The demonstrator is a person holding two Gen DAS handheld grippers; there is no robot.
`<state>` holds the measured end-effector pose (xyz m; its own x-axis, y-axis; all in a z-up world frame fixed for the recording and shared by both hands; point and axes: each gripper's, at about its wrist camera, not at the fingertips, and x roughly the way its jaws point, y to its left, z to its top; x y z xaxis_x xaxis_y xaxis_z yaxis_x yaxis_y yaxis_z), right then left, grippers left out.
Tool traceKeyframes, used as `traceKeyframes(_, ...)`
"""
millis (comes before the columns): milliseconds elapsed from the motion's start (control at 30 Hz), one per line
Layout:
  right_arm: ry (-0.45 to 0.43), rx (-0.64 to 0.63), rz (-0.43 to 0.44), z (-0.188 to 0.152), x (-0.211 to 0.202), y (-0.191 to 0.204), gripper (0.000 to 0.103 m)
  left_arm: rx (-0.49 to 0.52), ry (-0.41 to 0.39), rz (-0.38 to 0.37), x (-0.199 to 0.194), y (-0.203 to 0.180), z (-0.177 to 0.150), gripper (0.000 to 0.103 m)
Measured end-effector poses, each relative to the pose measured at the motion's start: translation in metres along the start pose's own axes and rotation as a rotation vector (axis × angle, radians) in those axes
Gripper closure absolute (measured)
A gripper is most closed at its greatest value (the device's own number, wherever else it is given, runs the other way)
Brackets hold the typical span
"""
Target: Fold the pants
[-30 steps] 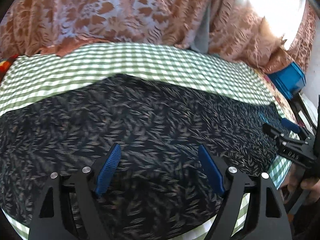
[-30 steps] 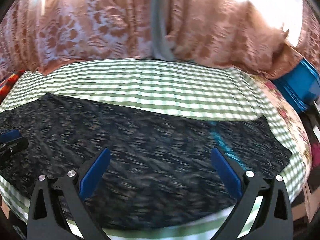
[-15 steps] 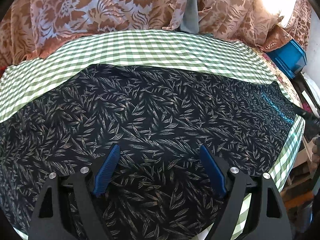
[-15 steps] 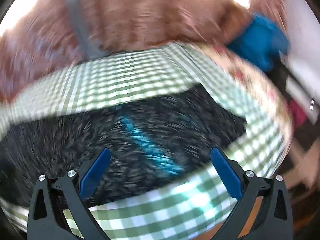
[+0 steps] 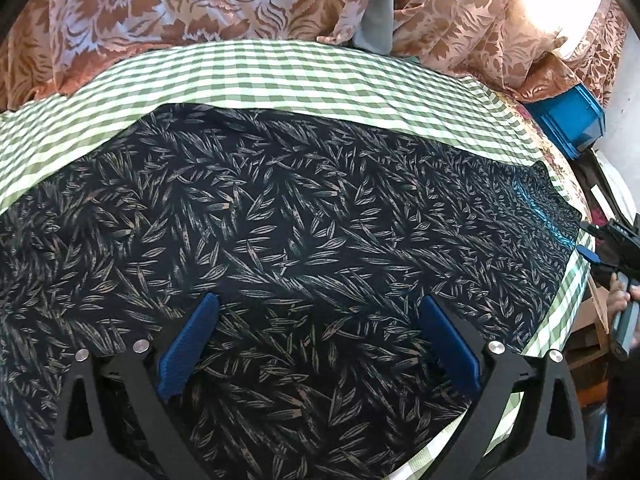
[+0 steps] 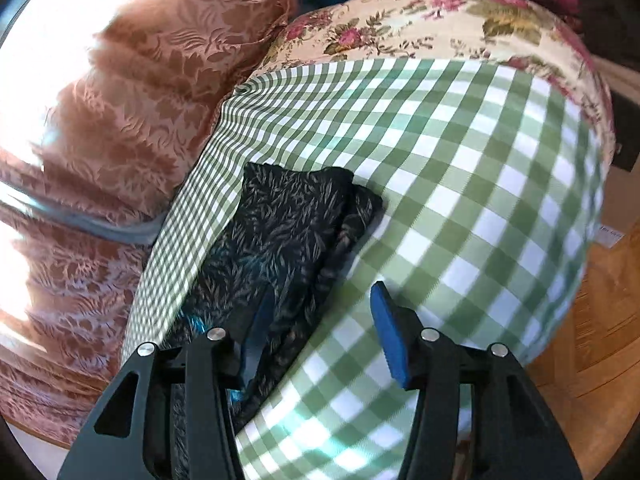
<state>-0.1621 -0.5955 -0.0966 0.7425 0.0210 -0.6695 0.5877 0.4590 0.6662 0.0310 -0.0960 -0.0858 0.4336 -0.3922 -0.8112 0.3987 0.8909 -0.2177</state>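
Note:
Dark navy pants (image 5: pixel 280 232) with a tan leaf print lie spread flat across a green-and-white checked cloth (image 5: pixel 280 76). My left gripper (image 5: pixel 316 336) is open and hovers over the middle of the pants, empty. My right gripper (image 6: pixel 320 320) is open at the right end of the pants (image 6: pixel 288 216); its left finger is over the fabric edge and its right finger is over the checked cloth (image 6: pixel 460 184). It also shows in the left wrist view (image 5: pixel 600 248) at the far right edge of the pants.
Brown floral curtains (image 5: pixel 200 4) hang behind the surface. A blue plastic crate (image 5: pixel 572 116) sits at the back right. A floral sheet (image 6: pixel 420 20) lies under the checked cloth. A wooden floor (image 6: pixel 600 340) shows beyond the right edge.
My right gripper swung right and turned toward the right end of the pants, and its jaws narrowed. My left gripper stayed open over the middle, shifting only slightly.

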Motion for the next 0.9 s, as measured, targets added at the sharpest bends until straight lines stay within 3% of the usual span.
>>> traceKeyframes(167, 0.015, 0.067, 0.074, 0.016, 0.021, -0.007, 0.058, 0.006, -0.004, 0.021, 0.002, -0.004, 0.0, 0.004)
traceKeyframes(300, 0.018, 0.077, 0.063, 0.026, 0.035, -0.005, 0.074, 0.057, 0.002, 0.059, 0.005, -0.011, -0.001, 0.004)
traceKeyframes(333, 0.021, 0.071, 0.055, 0.027, 0.037, -0.003, 0.083, 0.065, 0.004, 0.064, 0.005, -0.011, -0.001, 0.004)
traceKeyframes(400, 0.022, 0.03, 0.055, 0.029, 0.04, 0.008, 0.092, 0.068, 0.005, 0.061, 0.004, -0.011, -0.001, 0.004)
traceKeyframes(567, -0.025, -0.208, 0.02, 0.022, 0.023, 0.067, 0.093, 0.002, -0.001, 0.0, -0.006, 0.001, 0.003, 0.004)
traceKeyframes(667, -0.035, -0.318, 0.03, 0.011, 0.018, 0.102, 0.093, -0.009, -0.014, 0.028, -0.012, 0.003, 0.004, 0.004)
traceKeyframes(900, -0.002, -0.414, 0.109, -0.013, 0.024, 0.151, 0.093, -0.027, -0.074, 0.055, -0.032, 0.007, 0.001, 0.004)
